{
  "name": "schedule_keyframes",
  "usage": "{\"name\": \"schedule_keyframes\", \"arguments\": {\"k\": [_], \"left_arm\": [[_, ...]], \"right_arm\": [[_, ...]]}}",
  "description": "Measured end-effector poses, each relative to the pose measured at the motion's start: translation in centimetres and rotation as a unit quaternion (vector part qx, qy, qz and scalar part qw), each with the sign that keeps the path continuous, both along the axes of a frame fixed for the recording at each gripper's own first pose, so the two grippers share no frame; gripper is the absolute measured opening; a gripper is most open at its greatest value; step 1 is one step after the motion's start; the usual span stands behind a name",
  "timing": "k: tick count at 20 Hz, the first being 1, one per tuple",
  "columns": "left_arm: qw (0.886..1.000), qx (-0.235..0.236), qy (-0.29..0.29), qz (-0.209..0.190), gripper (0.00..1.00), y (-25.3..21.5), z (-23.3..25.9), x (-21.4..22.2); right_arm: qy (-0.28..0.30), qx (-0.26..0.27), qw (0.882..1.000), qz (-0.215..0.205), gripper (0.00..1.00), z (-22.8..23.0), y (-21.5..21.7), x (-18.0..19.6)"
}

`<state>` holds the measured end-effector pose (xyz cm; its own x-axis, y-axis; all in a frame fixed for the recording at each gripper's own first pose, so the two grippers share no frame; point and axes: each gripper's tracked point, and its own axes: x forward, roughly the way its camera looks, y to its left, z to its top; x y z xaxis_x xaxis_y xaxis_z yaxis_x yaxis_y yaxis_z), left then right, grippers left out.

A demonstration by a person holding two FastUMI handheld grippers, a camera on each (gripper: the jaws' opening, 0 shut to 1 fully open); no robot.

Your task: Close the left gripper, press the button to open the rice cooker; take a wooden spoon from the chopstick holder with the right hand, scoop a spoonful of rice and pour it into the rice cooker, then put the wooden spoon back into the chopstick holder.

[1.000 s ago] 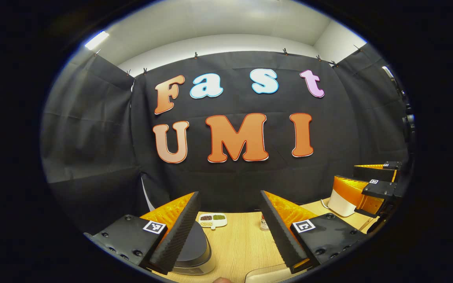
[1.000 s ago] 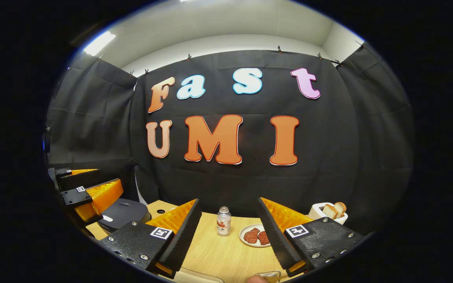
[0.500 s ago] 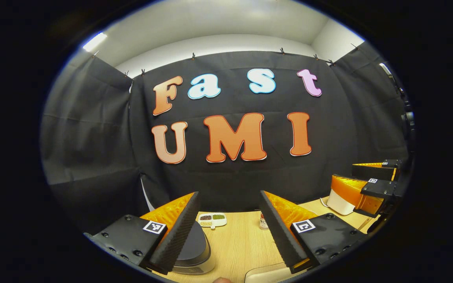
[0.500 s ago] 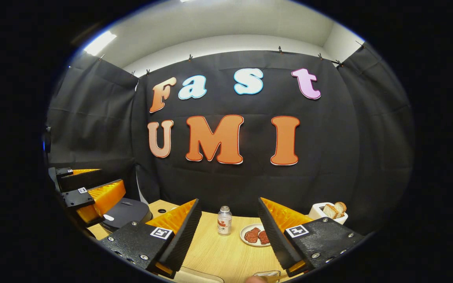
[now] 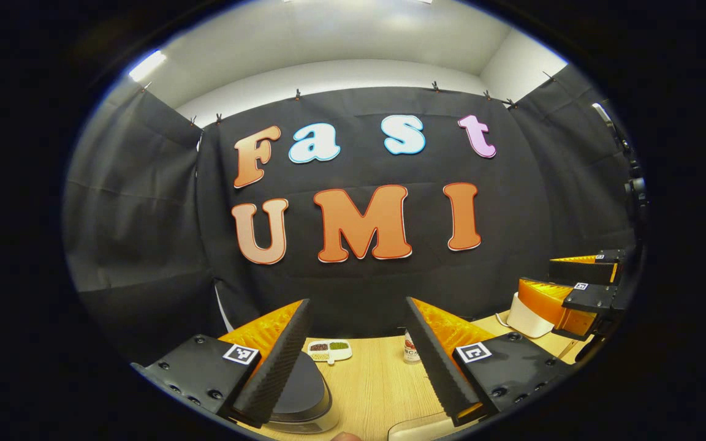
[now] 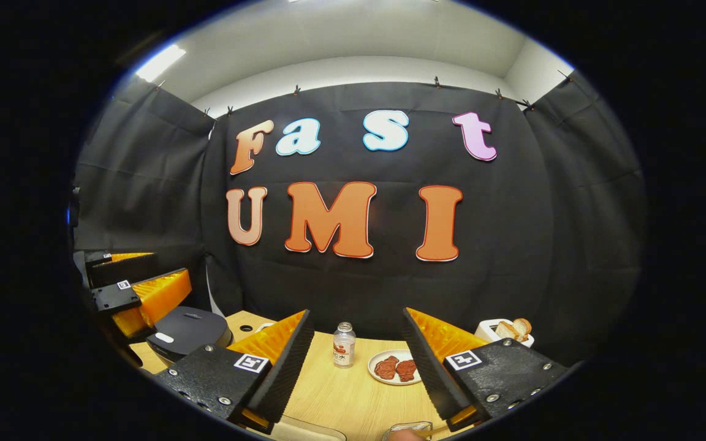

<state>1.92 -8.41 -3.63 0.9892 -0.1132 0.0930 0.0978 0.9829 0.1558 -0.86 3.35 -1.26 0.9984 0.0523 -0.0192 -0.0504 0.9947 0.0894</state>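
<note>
In the left gripper view, the left gripper fills the bottom of the frame with its two fingers spread wide apart and nothing between them. Behind its left finger, at lower left, sits the rice cooker, dark lid down; the finger hides most of its left side and the button cannot be made out. On the wooden table, at lower centre, lies a small white divided dish with dark, green and pale contents too small to identify. A small bottle stands just beside the right finger, partly covered by it. A pale rounded object is cut off at the bottom edge. At the right edge, the right gripper shows side-on, jaws apart, in front of a white toaster.

In the right gripper view, the right gripper is likewise spread and empty at the bottom. The rice cooker sits at lower left with its lid closed, the left gripper hovering beside it, fingers parted. Between the near fingers stand the bottle and a plate of reddish pieces. The toaster, holding bread, peeks over the right finger. A clear-rimmed container is cut off at the bottom edge; its contents are unclear.
</note>
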Motion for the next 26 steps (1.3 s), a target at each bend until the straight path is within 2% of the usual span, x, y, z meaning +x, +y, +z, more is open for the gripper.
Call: {"name": "schedule_keyframes", "arguments": {"k": [1,2,4,7,8,11,18,20,21,26], "left_arm": [[1.000,-0.001,0.000,-0.005,0.96,0.1,0.0,0.2],[1.000,-0.003,0.001,-0.011,1.00,0.2,0.1,0.4],[1.000,-0.005,0.001,-0.021,1.00,0.4,0.0,0.6],[0.999,-0.003,0.009,-0.037,0.96,0.8,-0.7,1.2],[0.999,-0.003,0.010,-0.041,1.00,0.9,-0.8,1.4],[0.999,0.005,0.011,-0.044,1.00,1.2,-1.2,1.6],[1.000,0.001,0.005,0.014,1.00,1.7,-0.6,0.5],[1.000,-0.007,0.008,0.013,0.97,0.8,-0.7,0.1],[1.000,-0.018,0.009,0.012,1.00,0.3,-0.4,0.0],[0.999,-0.025,0.004,0.048,0.97,0.1,0.1,-1.1]], "right_arm": [[0.000,0.001,1.000,-0.005,0.90,0.3,0.0,-0.1],[0.000,0.006,1.000,-0.010,0.90,0.5,0.1,-0.2],[-0.002,0.007,1.000,-0.025,0.90,0.8,0.0,-0.4],[-0.005,-0.003,0.999,-0.048,0.90,0.8,-0.3,-0.6],[-0.004,-0.007,0.998,-0.056,0.90,0.8,-0.4,-0.7],[-0.005,-0.002,0.998,-0.069,0.90,1.3,-0.7,-1.0],[-0.004,0.009,1.000,-0.020,0.90,0.8,-1.3,-1.5],[-0.005,0.011,1.000,-0.008,0.91,0.5,-1.8,-1.4],[-0.006,0.012,1.000,-0.002,0.90,0.4,-2.0,-1.5],[-0.016,0.020,0.999,0.032,0.91,1.0,-2.6,-1.5]]}}
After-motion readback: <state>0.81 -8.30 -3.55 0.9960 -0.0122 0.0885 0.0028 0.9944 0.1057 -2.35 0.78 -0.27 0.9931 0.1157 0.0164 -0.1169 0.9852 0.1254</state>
